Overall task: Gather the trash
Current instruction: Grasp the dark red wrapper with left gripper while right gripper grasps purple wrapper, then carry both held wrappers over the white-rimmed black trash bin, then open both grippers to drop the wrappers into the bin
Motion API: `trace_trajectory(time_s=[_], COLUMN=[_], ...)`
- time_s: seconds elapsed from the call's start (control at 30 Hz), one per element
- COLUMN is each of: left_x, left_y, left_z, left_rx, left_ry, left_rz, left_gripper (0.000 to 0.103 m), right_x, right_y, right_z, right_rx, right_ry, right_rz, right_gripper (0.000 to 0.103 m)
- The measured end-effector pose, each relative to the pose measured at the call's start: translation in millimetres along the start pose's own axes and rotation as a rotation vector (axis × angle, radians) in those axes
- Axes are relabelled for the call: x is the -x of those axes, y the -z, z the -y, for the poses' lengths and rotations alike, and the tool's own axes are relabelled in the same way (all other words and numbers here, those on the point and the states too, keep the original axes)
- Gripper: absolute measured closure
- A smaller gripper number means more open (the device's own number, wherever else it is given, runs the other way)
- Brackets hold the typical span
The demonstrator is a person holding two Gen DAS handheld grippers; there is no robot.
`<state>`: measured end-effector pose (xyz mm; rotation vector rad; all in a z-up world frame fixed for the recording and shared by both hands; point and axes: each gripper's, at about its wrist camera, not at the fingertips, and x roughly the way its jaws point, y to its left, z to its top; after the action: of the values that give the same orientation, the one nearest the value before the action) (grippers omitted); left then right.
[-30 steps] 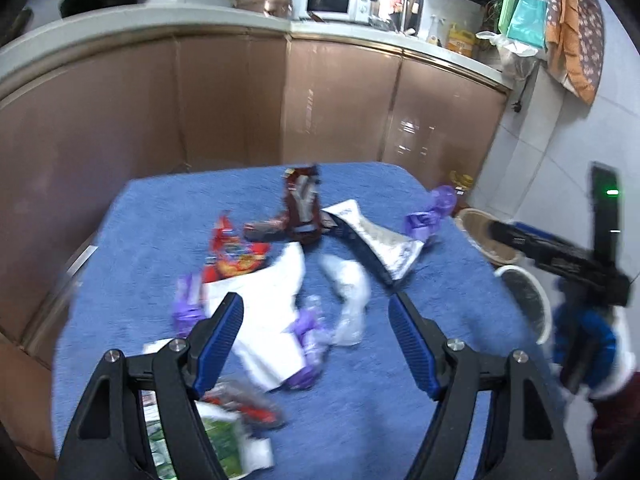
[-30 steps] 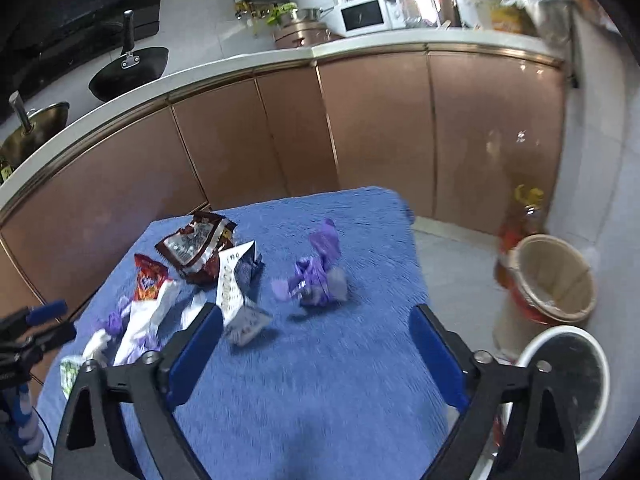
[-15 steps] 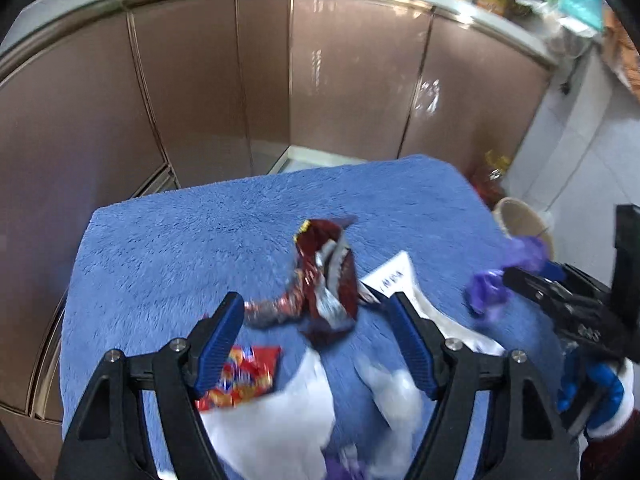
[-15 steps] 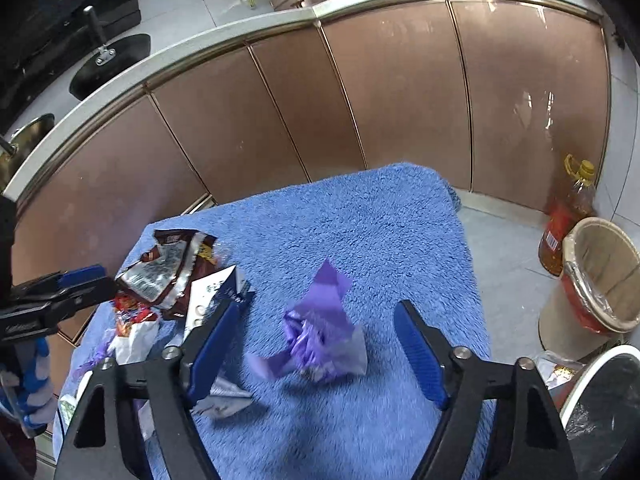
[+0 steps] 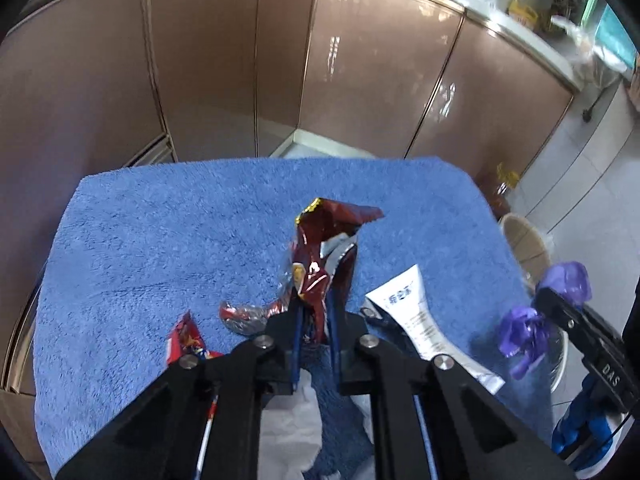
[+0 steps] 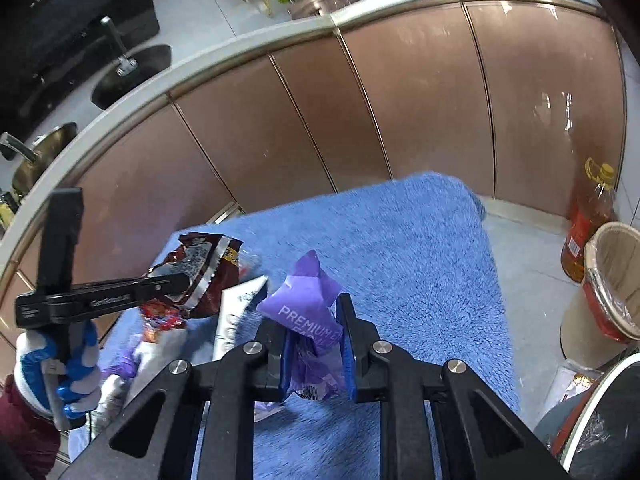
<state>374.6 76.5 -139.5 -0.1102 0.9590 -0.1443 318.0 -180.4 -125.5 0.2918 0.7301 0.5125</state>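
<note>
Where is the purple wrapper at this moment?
In the right wrist view the purple wrapper stands between the closing pads of the right gripper, above the blue towel, just right of the white packet.

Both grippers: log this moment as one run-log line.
left gripper: closing on dark red wrapper | right gripper: closing on purple wrapper | blue towel: more trash left | bin: beside table
</note>
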Motion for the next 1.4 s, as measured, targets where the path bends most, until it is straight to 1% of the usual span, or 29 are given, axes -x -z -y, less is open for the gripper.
trace_trajectory(time_s=[0.17,0.27,0.33,0.4,0.43,0.53,0.6,0.67,0.7,0.77,0.83,0.9,0.97,1.07,1.13,1.17,1.2,1.23,1.3,1.4], left_x=[42.8,66.2,78.5,87.6,88.5,87.6,79.0,70.6,61.3,52.1,30.8,9.0,-11.0,-34.3,-53.0,-61.0,-67.7,-72.4,-76.4,-75.8], left_y=[1.7,6.3,14.0,22.2,25.3,34.5,41.4,46.9,51.1,59.1,67.2,73.9,77.1,82.7,87.5,88.8,89.8,90.1,91.7,89.7], left_z=[3.6,20.7,39.5,64.7,77.0,128.3,169.0,202.1,228.7,267.1,309.0,348.0,379.0,410.5,431.3,437.0,441.9,444.2,449.5,443.5], left_rx=[-0.006,-0.038,-0.070,-0.104,-0.118,-0.175,-0.219,-0.244,-0.264,-0.288,-0.325,-0.358,-0.369,-0.381,-0.400,-0.405,-0.407,-0.405,-0.406,-0.385], left_ry=[0.004,0.037,0.071,0.121,0.144,0.230,0.285,0.332,0.360,0.390,0.415,0.416,0.422,0.412,0.407,0.416,0.430,0.437,0.447,0.473], left_rz=[0.065,0.090,0.097,0.094,0.090,0.067,0.042,0.013,-0.012,-0.044,-0.093,-0.129,-0.164,-0.196,-0.218,-0.229,-0.248,-0.259,-0.264,-0.269], left_gripper=[0.093,0.093,0.093,0.093,0.093,0.093,0.093,0.093,0.093,0.093,0.093,0.093,0.093,0.092,0.090,0.089,0.082,0.074,0.069,0.069], right_x=[49.6,87.9,107.7,133.2,141.1,173.3,186.9,195.2,198.6,197.9,194.8,187.3,181.1,174.8,171.3,169.1,168.3,167.4,169.1,172.0], right_y=[3.6,13.2,20.1,32.8,36.1,55.3,65.7,74.7,78.8,85.0,88.2,93.3,96.5,101.5,102.3,102.4,102.8,102.8,103.0,102.3], right_z=[-4.2,3.9,12.0,27.0,33.1,70.5,93.8,116.6,130.4,151.7,171.5,194.3,208.8,230.7,237.2,241.6,243.1,244.9,246.1,241.5], right_rx=[0.005,-0.006,-0.009,-0.002,-0.008,-0.050,-0.062,-0.082,-0.094,-0.104,-0.104,-0.107,-0.104,-0.102,-0.101,-0.099,-0.094,-0.087,-0.091,-0.087], right_ry=[-0.005,0.025,0.064,0.157,0.180,0.307,0.410,0.482,0.513,0.573,0.621,0.658,0.695,0.739,0.761,0.781,0.796,0.811,0.817,0.832], right_rz=[0.068,0.112,0.128,0.146,0.149,0.150,0.144,0.134,0.126,0.099,0.070,0.036,0.009,-0.021,-0.034,-0.041,-0.044,-0.046,-0.044,-0.037], right_gripper=[0.085,0.085,0.085,0.085,0.085,0.085,0.084,0.084,0.084,0.084,0.084,0.084,0.083,0.082,0.077,0.066,0.053,0.049,0.048,0.047])
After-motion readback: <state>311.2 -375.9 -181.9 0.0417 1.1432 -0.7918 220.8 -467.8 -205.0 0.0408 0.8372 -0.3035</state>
